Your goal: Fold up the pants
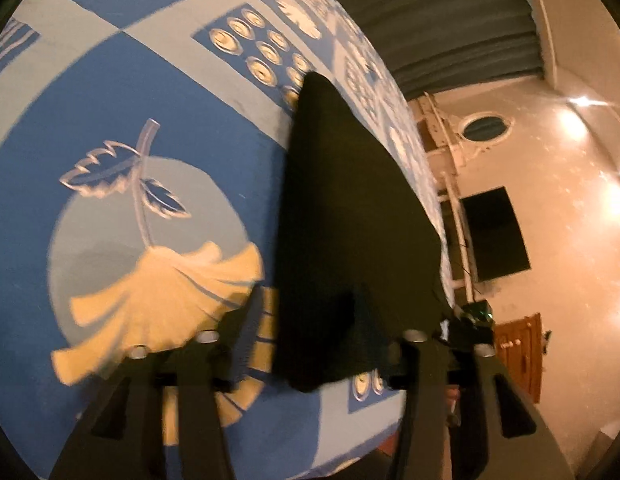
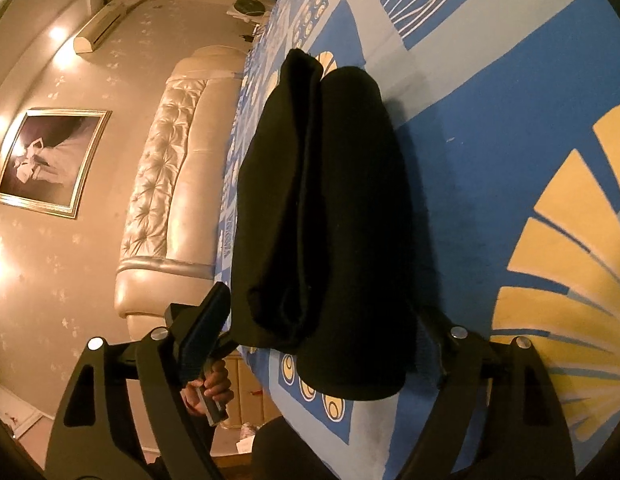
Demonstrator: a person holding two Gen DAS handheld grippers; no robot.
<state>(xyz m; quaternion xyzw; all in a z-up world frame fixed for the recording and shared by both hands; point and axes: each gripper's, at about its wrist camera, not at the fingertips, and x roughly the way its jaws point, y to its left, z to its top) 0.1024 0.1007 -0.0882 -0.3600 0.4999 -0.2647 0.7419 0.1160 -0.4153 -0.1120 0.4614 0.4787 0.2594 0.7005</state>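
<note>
Fold pants, the moment of release. In the left wrist view, the blue patterned bedspread fills the left side, and the black pants lie on it as a long dark wedge close to the bed's right-hand edge, beyond which the room wall shows. The left gripper stands with its jaws partly apart; the near end of the pants lies between them, but whether the pads press the cloth cannot be told in the dark. In the right wrist view, a padded headboard shows at left past the bed's edge, where a hand grips the other tool's handle. The pants appear here as a bundle of stacked layers lying along that edge. The right gripper straddles the bundle's near end with its jaws wide, and the left finger stands clear of the cloth; nothing is held.

The fold looks laid down and the grip given up. The next move probably calls for drawing both tools back without dragging the top layer, then checking whether the uneven layers need squaring or one more fold.
</note>
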